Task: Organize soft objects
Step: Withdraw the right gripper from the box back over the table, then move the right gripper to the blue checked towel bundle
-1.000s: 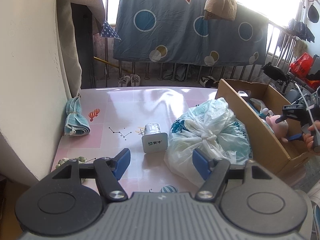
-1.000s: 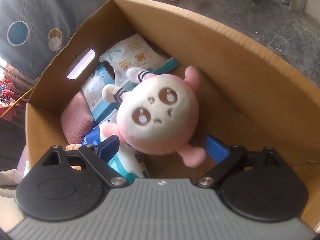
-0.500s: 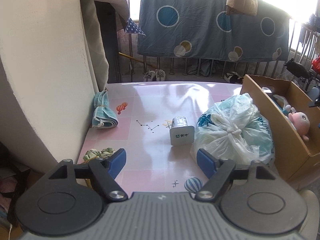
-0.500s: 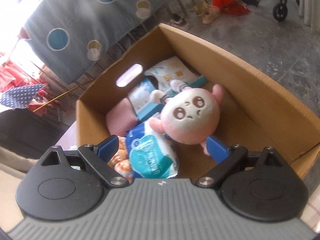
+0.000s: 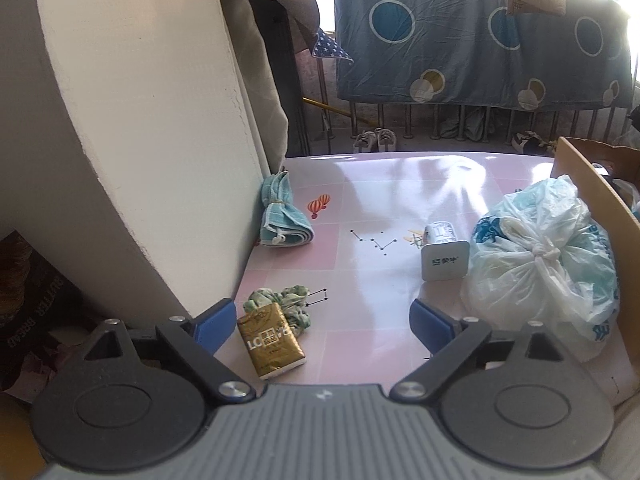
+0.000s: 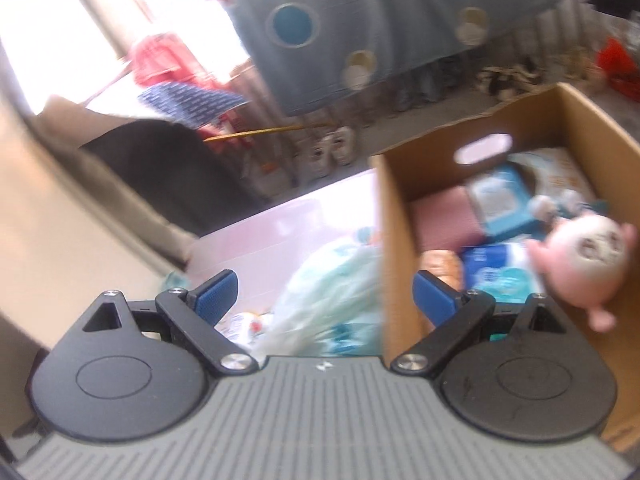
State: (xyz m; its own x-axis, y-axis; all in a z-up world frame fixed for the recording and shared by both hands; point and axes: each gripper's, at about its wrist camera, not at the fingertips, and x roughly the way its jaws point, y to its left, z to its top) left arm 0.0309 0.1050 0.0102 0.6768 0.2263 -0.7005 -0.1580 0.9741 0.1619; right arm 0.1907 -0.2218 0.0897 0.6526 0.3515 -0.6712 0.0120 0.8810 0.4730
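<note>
One tied plastic bag (image 5: 540,256), one rolled towel (image 5: 284,216), one gold packet (image 5: 272,340), one cardboard box (image 6: 400,240), one plush toy (image 6: 588,256).

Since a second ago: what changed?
Right gripper pulled up out of the cardboard box, open and empty; pink plush left inside. Left gripper swung toward the gold tissue pack, fingers just opening. Tied plastic bag, towel unmoved.

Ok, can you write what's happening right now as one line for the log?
left gripper: jaws open, just been opening, empty | right gripper: jaws open, empty | pink plush toy: in cardboard box | gold packet: on pink table
</note>
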